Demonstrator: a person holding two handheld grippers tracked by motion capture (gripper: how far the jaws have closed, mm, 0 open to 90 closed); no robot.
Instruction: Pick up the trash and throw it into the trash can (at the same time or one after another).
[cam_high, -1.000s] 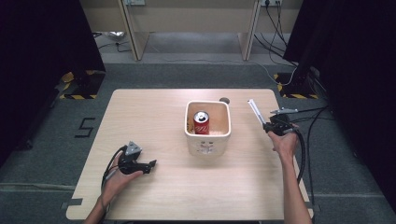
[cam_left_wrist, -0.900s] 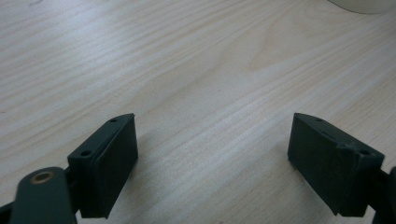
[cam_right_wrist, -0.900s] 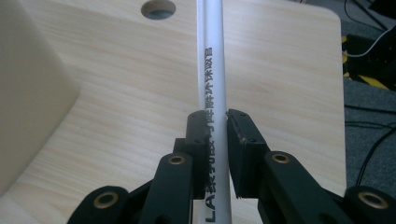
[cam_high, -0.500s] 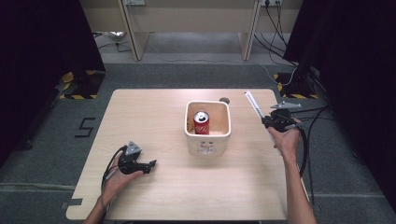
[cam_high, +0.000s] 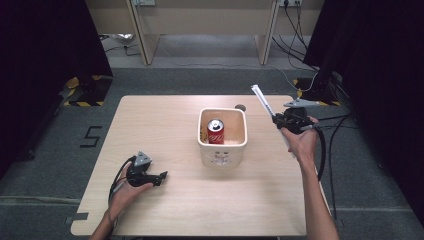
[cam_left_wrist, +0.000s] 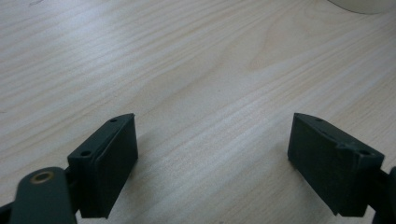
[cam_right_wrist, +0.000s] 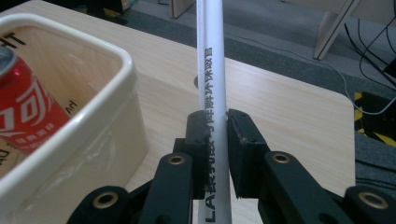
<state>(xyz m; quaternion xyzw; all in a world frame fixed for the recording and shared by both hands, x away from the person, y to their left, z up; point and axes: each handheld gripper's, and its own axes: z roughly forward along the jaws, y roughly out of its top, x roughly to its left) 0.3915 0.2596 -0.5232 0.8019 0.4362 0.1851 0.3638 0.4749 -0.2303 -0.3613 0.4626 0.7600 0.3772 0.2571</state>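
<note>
Gripping white stick in right gripper, jaws clamped, long axis pointing up-left, just right of bin; left gripper farther off, jaws wide, on desk.

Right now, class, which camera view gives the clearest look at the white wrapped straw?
The right gripper view: the white wrapped straw fills the centre, clamped between the right hand-held gripper, its printed lettering readable. The high view shows it as a thin white stick rising beside the tub.

Even overhead light, dark margins (close fingers perhaps soft)
</note>
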